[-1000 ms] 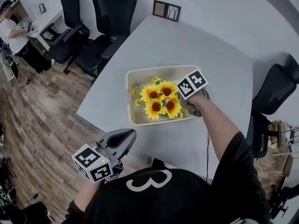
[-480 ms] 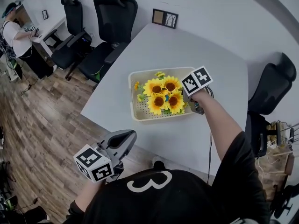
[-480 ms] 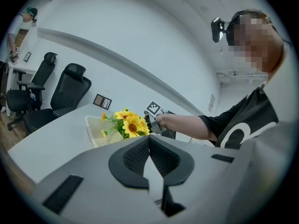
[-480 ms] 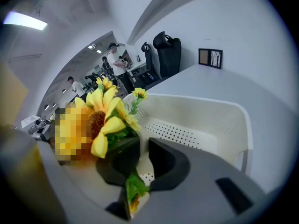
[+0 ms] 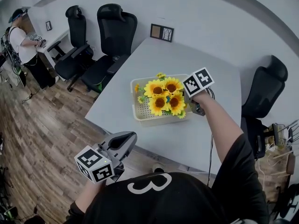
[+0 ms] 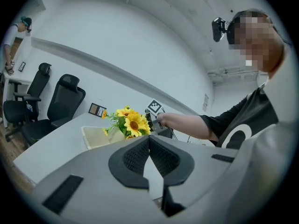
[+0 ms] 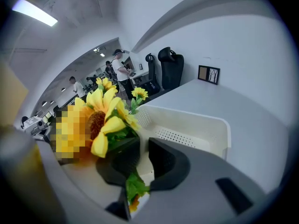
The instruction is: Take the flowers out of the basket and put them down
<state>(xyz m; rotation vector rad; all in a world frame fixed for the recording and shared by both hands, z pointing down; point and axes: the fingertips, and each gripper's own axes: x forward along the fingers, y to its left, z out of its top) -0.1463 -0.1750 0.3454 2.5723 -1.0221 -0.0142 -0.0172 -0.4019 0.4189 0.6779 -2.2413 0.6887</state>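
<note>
Between the right gripper's [image 7: 142, 146] dark ribbed jaws sits the green stem bundle of a bunch of artificial yellow sunflowers [image 7: 105, 111]. The jaws are clenched on it low down, with a leaf poking out beneath them. From there the blooms fan out to the left, standing above the rim of the cream perforated plastic basket [image 5: 135, 104] and over its right half. Whether the stem ends are clear of the basket wall cannot be told. Around the basket lies the pale grey table [image 5: 201, 139], with bare surface on its near and right sides.

The left gripper [image 5: 131, 135] hovers off the table's near-left edge, its jaws pressed together on nothing.

The step in hand looks like the lift-out. It is best done by rising straight until the stems clear the rim, then moving sideways to bare tabletop. Because the grip is low and the heads are top-heavy, a steady wrist and a firm squeeze should stop the bunch tipping or sliding. The squeeze should end only once the flowers rest on the table.
</note>
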